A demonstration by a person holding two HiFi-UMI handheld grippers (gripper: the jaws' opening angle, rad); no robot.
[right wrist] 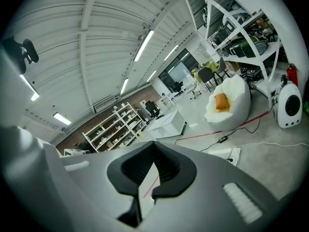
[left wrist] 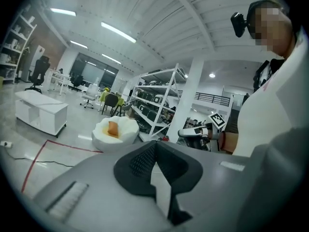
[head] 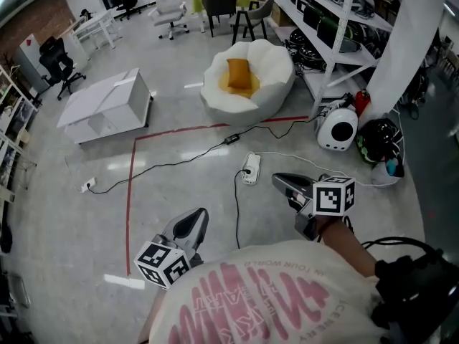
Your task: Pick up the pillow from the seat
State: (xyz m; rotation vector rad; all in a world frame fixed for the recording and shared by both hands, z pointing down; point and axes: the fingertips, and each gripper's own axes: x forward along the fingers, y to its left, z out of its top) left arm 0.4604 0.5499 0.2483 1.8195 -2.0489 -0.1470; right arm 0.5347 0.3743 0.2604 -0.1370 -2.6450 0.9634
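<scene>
An orange pillow [head: 239,74] lies in the hollow of a white beanbag seat [head: 269,77] far across the floor. The pillow [left wrist: 112,128] on its seat [left wrist: 123,134] also shows small in the left gripper view, and the pillow [right wrist: 221,101] on the seat [right wrist: 236,105] in the right gripper view. My left gripper [head: 199,217] is shut and empty, low at the left. My right gripper [head: 278,180] is shut and empty too, held at the right. Both are well short of the seat.
A white low cabinet [head: 107,106] lies left of the seat. Metal shelving [head: 337,27] runs along the right, with a white round device [head: 338,129] and a dark bag [head: 379,140] at its foot. A power strip [head: 250,168] and black cables [head: 179,160] cross the floor, beside red tape [head: 133,192].
</scene>
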